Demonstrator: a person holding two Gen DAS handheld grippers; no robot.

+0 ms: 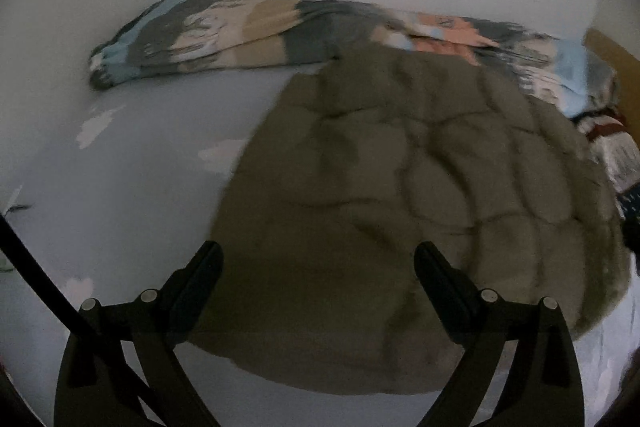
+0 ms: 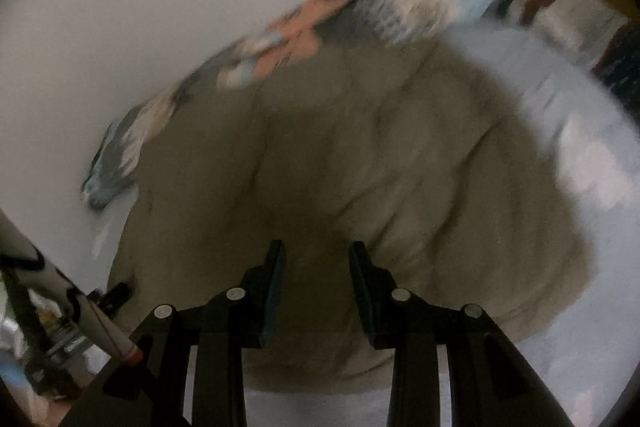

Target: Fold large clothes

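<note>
An olive quilted garment (image 1: 400,195), most likely a padded jacket or vest, is spread on a bed with a pale blue sheet (image 1: 120,187) printed with faint white shapes; a patterned blanket (image 1: 224,35) in blue, grey, beige and coral is bunched along the wall behind it. The garment is seen directly ahead of and below both grippers, its near hem lying closest to them and its body running away toward the blanket, so its long axis appears to lie roughly along the line of view. The left gripper (image 1: 318,255) is held with its jaws wide apart over the near left part of the fabric, nothing being caught between them. The right gripper (image 2: 318,253) is held with its jaws at a narrow gap above the near middle of the garment (image 2: 360,167); no cloth is seen pinched there, though the view is blurred and contact cannot be ruled out. In the left wrist view the garment's left edge lies just inside the left finger, so that edge is judged the nearer one for the left hand, while the far right side would fall to the right hand.
</note>
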